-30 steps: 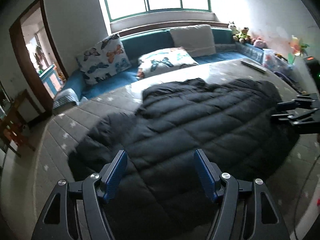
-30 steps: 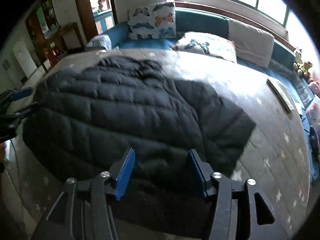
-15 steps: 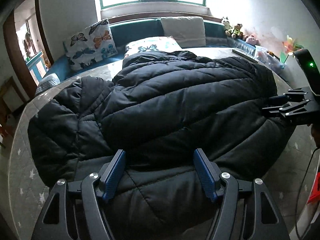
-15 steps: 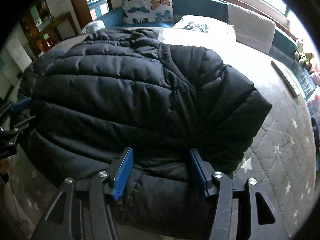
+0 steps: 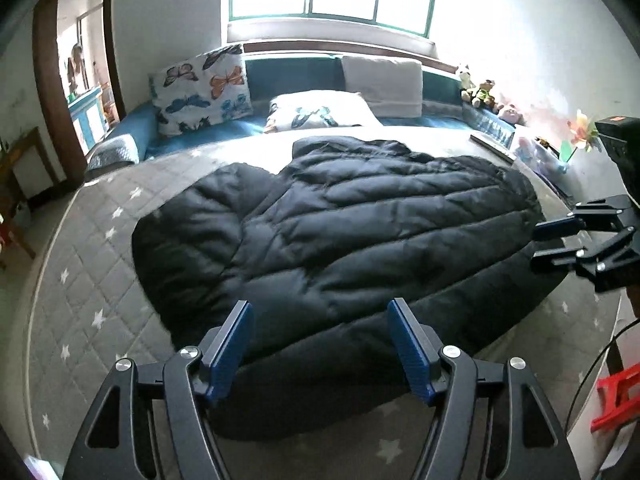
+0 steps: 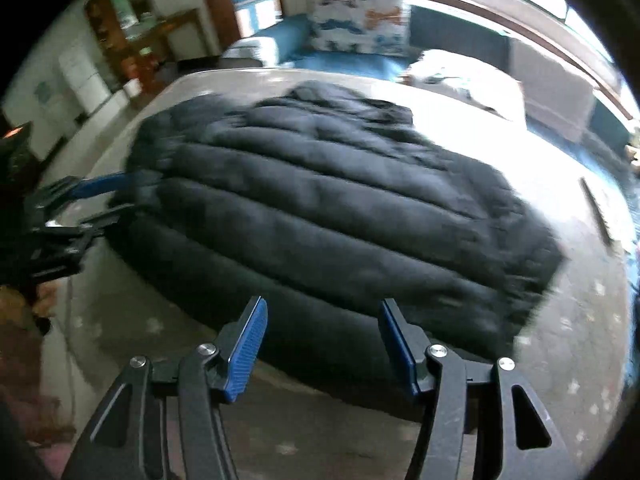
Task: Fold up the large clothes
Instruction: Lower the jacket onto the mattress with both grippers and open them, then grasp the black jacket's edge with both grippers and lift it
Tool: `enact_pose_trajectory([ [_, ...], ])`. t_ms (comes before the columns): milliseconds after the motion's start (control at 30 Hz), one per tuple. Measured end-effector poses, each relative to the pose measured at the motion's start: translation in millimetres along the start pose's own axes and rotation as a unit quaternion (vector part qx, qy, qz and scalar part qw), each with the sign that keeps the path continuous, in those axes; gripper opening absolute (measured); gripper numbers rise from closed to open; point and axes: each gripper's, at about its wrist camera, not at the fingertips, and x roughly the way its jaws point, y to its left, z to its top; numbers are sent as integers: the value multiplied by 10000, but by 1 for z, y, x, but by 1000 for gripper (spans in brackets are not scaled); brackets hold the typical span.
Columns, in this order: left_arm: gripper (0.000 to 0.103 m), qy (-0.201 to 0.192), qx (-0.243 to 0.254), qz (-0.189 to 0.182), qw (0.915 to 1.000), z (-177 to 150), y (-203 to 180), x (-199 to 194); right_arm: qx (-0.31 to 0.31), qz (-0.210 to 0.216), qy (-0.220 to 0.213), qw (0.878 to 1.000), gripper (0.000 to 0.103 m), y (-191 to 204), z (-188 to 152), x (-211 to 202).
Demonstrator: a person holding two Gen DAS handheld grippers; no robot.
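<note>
A large black puffer jacket [image 5: 352, 248] lies spread on the grey star-patterned mattress [image 5: 92, 280], its near hem toward me. It also fills the right wrist view [image 6: 328, 216]. My left gripper [image 5: 322, 344] is open and empty just above the near hem. My right gripper [image 6: 322, 340] is open and empty over the jacket's near edge. The right gripper also shows at the right edge of the left wrist view [image 5: 560, 240]. The left gripper shows at the left of the right wrist view [image 6: 100, 200].
Butterfly pillows [image 5: 200, 88] and a white cushion [image 5: 382, 84] lie at the head of the bed under the window. Plush toys [image 5: 480, 92] sit at the far right. A doorway [image 5: 80, 80] is at the left. A red stool [image 5: 616, 396] stands by the right.
Both grippers have pulled back and up from the jacket, which was close under them half a second ago. The jacket now lies flatter on the mattress. Both grippers stay open.
</note>
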Motion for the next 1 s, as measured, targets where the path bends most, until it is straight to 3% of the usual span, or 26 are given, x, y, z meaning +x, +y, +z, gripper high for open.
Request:
enact_pose_trajectory([
  [67, 73, 104, -10, 6, 9999, -9, 5, 4, -171, 45, 53, 9998, 63, 13, 1, 13],
  [233, 73, 198, 167, -17, 9997, -25, 6, 22, -368, -303, 342, 9983, 65, 28, -5, 62],
  [467, 74, 140, -32, -238, 9996, -19, 17, 12, -309, -280, 419, 9982, 65, 35, 5, 43],
  [667, 74, -214, -369, -82, 9991, -1, 44, -18, -23, -341, -45, 9994, 65, 15, 32, 17],
  [833, 74, 65, -786, 73, 9969, 4, 76, 7, 379, -327, 35, 9987, 65, -13, 38, 40],
  [900, 75, 184, -805, -15, 9966, 2, 79, 21, 384, -286, 237, 9986, 66, -23, 32, 56],
  [1000, 76, 199, -954, -148, 9951, 1, 84, 29, 253, -278, 160, 9992, 68, -21, 27, 64],
])
